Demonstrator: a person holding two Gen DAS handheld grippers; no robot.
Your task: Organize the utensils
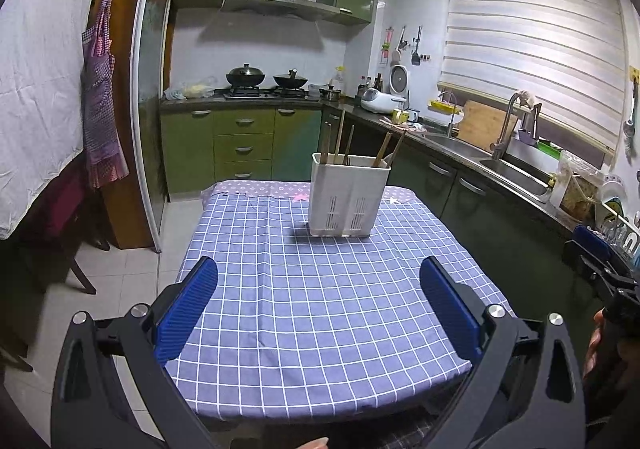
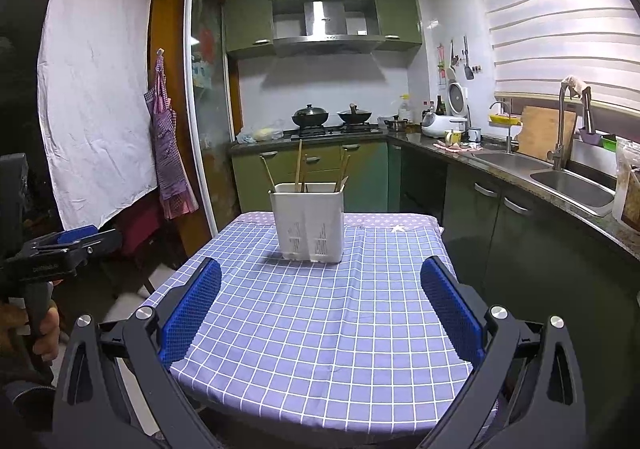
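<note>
The small table under a blue-and-white checked cloth sits clear of the green kitchen cabinets, presumably pulled out as a work surface reachable from the near edge; its legs and near corners are cut off by the gripper bodies in both views. The white slotted plastic utensil caddy stands upright at twelve o'clock on the cloth, towards the far edge; judged so placed that both arms can approach it head-on. The brown wooden chopsticks lean at assorted angles across its compartments; how many there are, and which compartment holds which, cannot be told; the lower halves are hidden by the caddy walls. No loose utensils show on the cloth; the sorting appears to lie within the caddy. The left gripper hovers at six o'clock, blue pads spread wide, holding nothing; the right gripper likewise, spread and empty, well short of the caddy.
</note>
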